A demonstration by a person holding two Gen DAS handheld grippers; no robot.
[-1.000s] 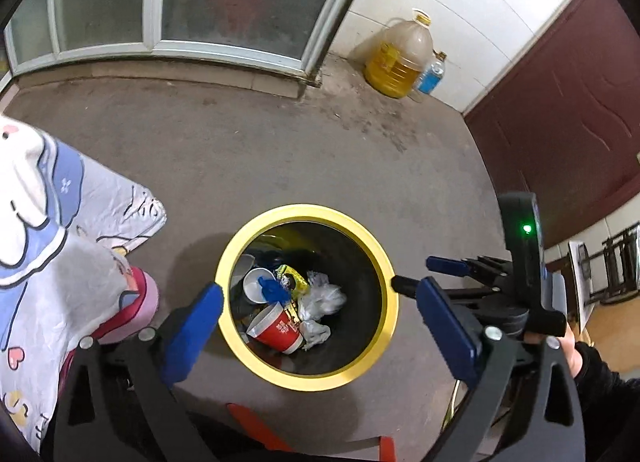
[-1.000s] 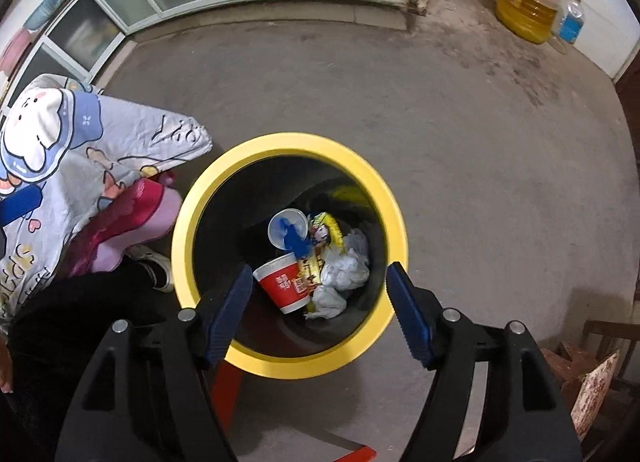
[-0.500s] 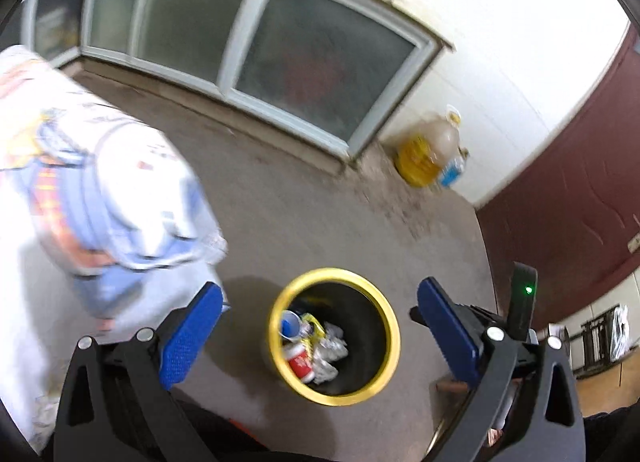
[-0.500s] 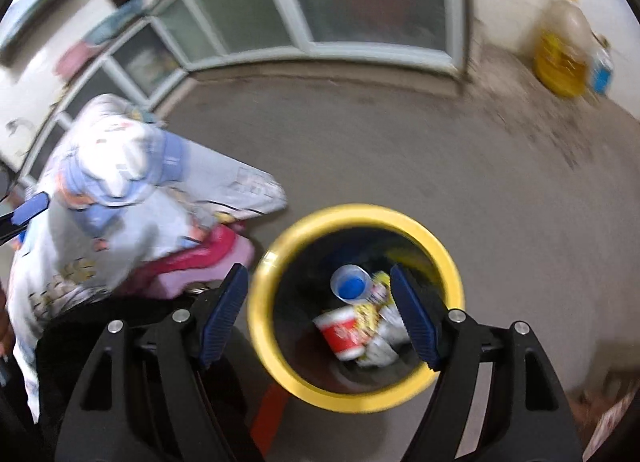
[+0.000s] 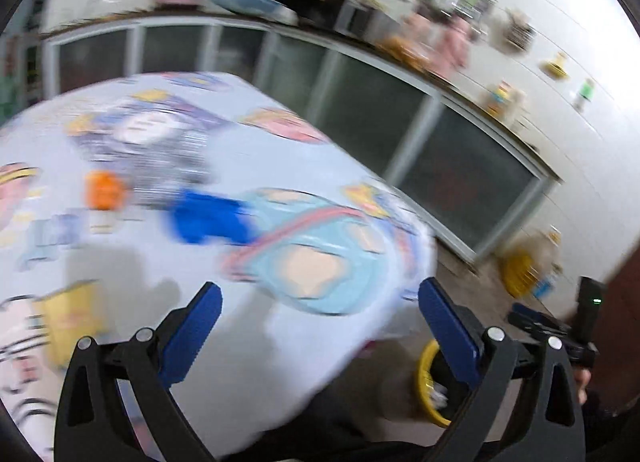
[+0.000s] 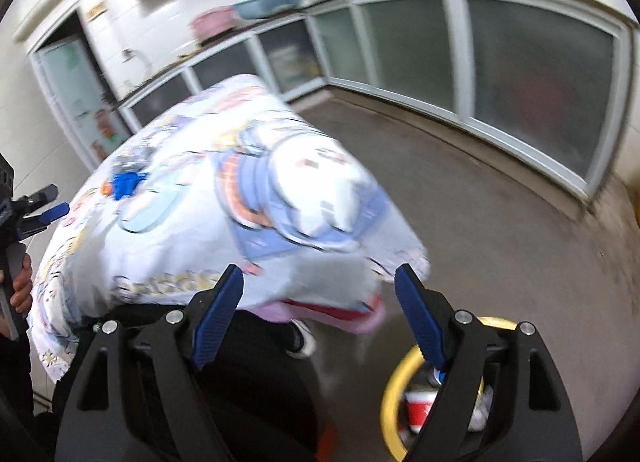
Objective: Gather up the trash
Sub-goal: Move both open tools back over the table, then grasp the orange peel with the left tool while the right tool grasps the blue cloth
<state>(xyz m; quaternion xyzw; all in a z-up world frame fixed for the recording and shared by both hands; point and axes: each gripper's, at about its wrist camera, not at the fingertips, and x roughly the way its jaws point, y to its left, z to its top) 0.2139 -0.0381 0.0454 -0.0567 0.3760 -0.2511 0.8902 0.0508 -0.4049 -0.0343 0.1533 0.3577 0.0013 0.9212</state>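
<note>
Both hand-held grippers gape empty; blurred blue trash (image 5: 208,218) lies on cartoon-print tablecloth (image 5: 240,166).

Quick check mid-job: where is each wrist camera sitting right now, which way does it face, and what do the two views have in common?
Left wrist: on the left gripper, angled down over the cartoon-print cloth; its open fingers and the right gripper show.
Right wrist: on the right gripper, jaws opening with nothing between, facing cloth and floor; a hand shows.
Shared: cloth, yellow-rimmed bin, blue piece.
</note>
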